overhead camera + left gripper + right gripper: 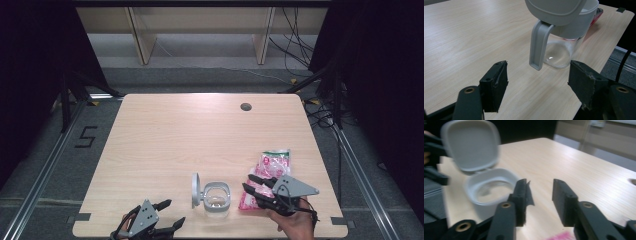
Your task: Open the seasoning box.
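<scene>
One pale wooden table (pixel 165 135) on grey carpeted floor (pixel 200 75).

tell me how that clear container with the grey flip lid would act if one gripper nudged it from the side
The container looks empty through its clear wall, so it is probably light and would slide on the smooth table. Its lid stands open to one side, so a high push might tip it. The clear body may be slippery between pads.
</scene>
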Available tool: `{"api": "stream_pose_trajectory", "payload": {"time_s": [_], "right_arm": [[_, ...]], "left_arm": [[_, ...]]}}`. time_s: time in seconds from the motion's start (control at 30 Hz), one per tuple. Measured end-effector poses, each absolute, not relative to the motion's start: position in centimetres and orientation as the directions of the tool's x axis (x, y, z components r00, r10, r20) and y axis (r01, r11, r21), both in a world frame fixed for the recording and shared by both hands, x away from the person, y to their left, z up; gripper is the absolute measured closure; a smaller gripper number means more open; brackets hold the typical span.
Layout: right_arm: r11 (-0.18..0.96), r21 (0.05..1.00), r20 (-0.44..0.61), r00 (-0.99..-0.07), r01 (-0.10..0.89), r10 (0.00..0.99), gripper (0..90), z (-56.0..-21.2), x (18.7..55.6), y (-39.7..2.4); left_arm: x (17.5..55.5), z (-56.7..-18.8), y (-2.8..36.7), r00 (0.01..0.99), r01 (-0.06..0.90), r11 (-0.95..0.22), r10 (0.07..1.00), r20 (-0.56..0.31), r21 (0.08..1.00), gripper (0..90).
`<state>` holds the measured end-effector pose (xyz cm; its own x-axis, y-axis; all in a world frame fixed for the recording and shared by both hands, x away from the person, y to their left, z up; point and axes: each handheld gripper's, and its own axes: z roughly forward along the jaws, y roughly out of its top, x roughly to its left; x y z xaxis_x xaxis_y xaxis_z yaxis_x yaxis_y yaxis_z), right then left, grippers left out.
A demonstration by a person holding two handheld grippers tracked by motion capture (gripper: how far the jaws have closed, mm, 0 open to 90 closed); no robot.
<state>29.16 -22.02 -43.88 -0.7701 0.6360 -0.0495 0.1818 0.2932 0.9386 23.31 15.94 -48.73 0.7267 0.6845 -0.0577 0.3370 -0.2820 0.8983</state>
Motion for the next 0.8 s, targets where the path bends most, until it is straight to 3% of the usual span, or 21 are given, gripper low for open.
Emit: {"api": "stream_pose_trajectory", "payload": {"time_s": [0.23,0.27,0.37,0.6,0.8], "right_arm": [[0.219,0.932,0.034,-0.671,0.290,0.740,43.3,-44.7,30.6,-25.7],[0.236,0.940,-0.014,-0.664,0.247,0.747,42.1,-45.1,31.0,-26.2],[0.207,0.926,0.039,-0.625,0.315,0.780,36.4,-45.7,31.4,-27.0],[0.208,0.925,0.012,-0.570,0.319,0.821,30.5,-46.6,32.6,-28.8],[0.166,0.911,0.061,-0.522,0.377,0.851,27.3,-47.5,33.3,-30.4]], "left_arm": [[23.5,-48.8,16.0,0.734,0.341,-0.297,0.677,-0.055,0.892,29.7],[23.5,-48.8,16.0,0.732,0.340,-0.293,0.679,-0.056,0.894,29.4],[23.5,-48.7,15.9,0.728,0.342,-0.292,0.683,-0.055,0.893,27.3],[23.7,-48.6,15.8,0.714,0.352,-0.290,0.698,-0.055,0.890,22.4],[23.8,-48.7,15.8,0.710,0.353,-0.286,0.702,-0.057,0.891,20.4]]}}
